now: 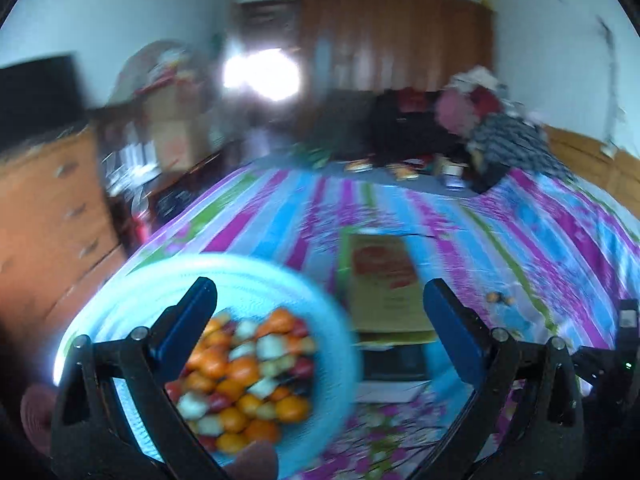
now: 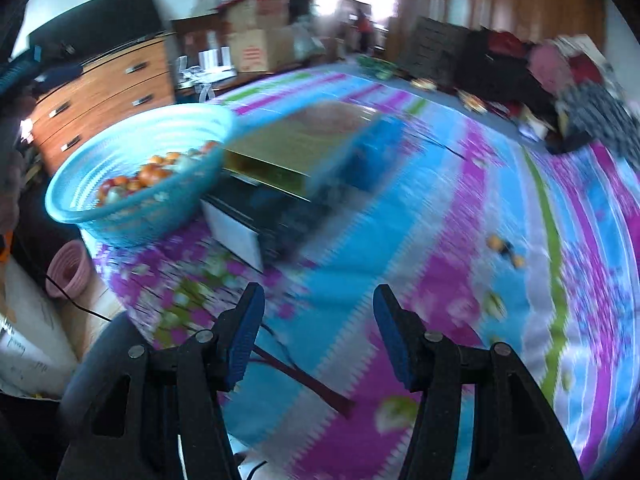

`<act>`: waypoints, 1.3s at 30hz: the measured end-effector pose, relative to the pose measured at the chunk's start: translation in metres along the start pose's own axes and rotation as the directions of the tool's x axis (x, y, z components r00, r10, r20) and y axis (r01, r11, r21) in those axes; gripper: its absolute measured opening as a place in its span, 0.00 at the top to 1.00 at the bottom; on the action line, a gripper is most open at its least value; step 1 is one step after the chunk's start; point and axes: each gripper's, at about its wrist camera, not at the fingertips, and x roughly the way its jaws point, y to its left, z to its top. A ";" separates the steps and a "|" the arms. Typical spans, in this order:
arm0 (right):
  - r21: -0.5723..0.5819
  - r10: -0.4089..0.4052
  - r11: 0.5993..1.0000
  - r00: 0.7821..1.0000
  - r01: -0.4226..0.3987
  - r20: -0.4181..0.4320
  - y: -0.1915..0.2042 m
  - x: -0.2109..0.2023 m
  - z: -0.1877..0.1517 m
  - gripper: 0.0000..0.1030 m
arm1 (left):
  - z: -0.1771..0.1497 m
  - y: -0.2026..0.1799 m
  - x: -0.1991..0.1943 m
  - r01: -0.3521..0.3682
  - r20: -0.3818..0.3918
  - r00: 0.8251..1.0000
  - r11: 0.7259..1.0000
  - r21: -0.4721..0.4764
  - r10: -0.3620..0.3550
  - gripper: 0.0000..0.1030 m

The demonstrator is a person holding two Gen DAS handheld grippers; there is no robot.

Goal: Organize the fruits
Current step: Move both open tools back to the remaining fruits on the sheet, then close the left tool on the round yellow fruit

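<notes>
Right wrist alone shows dresser (image 2: 100,92) drawers sharply.

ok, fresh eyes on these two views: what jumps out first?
The blue basket heaped with orange, red and pale fruit, at the bed's near left corner. Next, the loud striped bedspread filling both views, with a flat cardboard box lying beside the basket. Both pairs of blue fingers stand apart, empty.

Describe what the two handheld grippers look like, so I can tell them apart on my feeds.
They look alike. The left gripper and right gripper each have a black plastic frame with triangular cut-outs and round silver pivot bolts, plus two tapered fingers with blue ribbed pads. No markings or sleeves are visible. A thin dark cable lies near the right gripper; its source is unclear.
</notes>
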 end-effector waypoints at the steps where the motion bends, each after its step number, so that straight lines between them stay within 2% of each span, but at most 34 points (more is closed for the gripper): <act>1: 0.027 -0.012 1.000 1.000 0.012 -0.002 -0.012 -0.003 -0.006 0.41 | 0.004 -0.014 0.004 0.029 0.003 1.000 0.999 0.025 -0.029 0.00; 5: 0.110 -0.037 0.993 0.999 0.037 -0.002 -0.047 -0.012 -0.022 0.41 | 0.011 -0.058 0.026 0.169 -0.035 0.985 0.984 0.063 -0.167 0.00; 9: 0.199 -0.062 0.978 0.998 0.064 -0.017 -0.089 -0.016 -0.046 0.41 | 0.002 -0.113 0.063 0.294 -0.140 0.950 0.951 0.093 -0.280 0.00; 11: 0.241 -0.072 0.968 0.997 0.078 -0.031 -0.108 -0.016 -0.060 0.41 | -0.004 -0.134 0.079 0.339 -0.183 0.930 0.935 0.100 -0.318 0.05; 13: 0.281 -0.080 0.956 0.996 0.090 -0.049 -0.129 -0.014 -0.074 0.41 | -0.011 -0.162 0.106 0.403 -0.247 0.895 0.910 0.099 -0.370 0.19; 14: 0.294 -0.082 0.951 0.995 0.095 -0.055 -0.137 -0.013 -0.079 0.41 | -0.017 -0.175 0.120 0.432 -0.282 0.876 0.897 0.093 -0.392 0.22; 15: 0.318 -0.088 0.942 0.994 0.105 -0.067 -0.152 -0.012 -0.088 0.41 | -0.024 -0.188 0.136 0.462 -0.318 0.852 0.883 0.080 -0.416 0.31; 16: 0.334 -0.093 0.936 0.993 0.113 -0.074 -0.161 -0.012 -0.094 0.41 | -0.034 -0.202 0.153 0.482 -0.356 0.831 0.873 0.076 -0.428 0.41; 17: 0.348 -0.098 0.930 0.992 0.120 -0.081 -0.169 -0.011 -0.100 0.41 | -0.043 -0.213 0.166 0.493 -0.391 0.814 0.866 0.078 -0.429 0.46; 19: 0.383 -0.110 0.913 0.989 0.140 -0.099 -0.191 -0.011 -0.112 0.41 | -0.063 -0.233 0.203 0.516 -0.470 0.770 0.854 0.062 -0.431 0.70; 20: 0.394 -0.116 0.907 0.988 0.148 -0.104 -0.198 -0.011 -0.116 0.41 | -0.071 -0.243 0.225 0.527 -0.507 0.740 0.849 0.029 -0.442 0.74; 22: 0.417 -0.130 0.894 0.985 0.166 -0.115 -0.215 -0.011 -0.124 0.41 | -0.085 -0.259 0.253 0.533 -0.545 0.712 0.846 0.010 -0.443 0.76; 24: 0.438 -0.142 0.880 0.982 0.184 -0.127 -0.231 -0.009 -0.132 0.41 | -0.094 -0.274 0.272 0.545 -0.569 0.695 0.838 0.016 -0.441 0.76; 25: 0.448 -0.145 0.874 0.980 0.191 -0.134 -0.237 -0.007 -0.135 0.41 | -0.097 -0.282 0.279 0.548 -0.573 0.692 0.836 0.022 -0.438 0.76; 29: 0.475 -0.145 0.856 0.976 0.205 -0.160 -0.257 0.006 -0.144 0.41 | -0.101 -0.294 0.312 0.507 -0.553 0.731 0.860 0.048 -0.400 0.74; 30: 0.478 -0.144 0.854 0.976 0.206 -0.164 -0.261 0.009 -0.145 0.41 | -0.102 -0.294 0.320 0.497 -0.554 0.735 0.867 0.047 -0.391 0.74; 33: 0.489 -0.139 0.849 0.977 0.202 -0.163 -0.270 0.017 -0.146 0.41 | -0.106 -0.301 0.334 0.515 -0.557 0.727 0.855 0.055 -0.402 0.73; 36: 0.501 -0.135 0.842 0.978 0.198 -0.159 -0.279 0.024 -0.146 0.41 | -0.106 -0.308 0.338 0.533 -0.543 0.736 0.841 0.093 -0.405 0.73; 39: 0.510 -0.134 0.837 0.978 0.197 -0.157 -0.288 0.031 -0.144 0.41 | -0.104 -0.312 0.347 0.527 -0.540 0.741 0.844 0.099 -0.400 0.72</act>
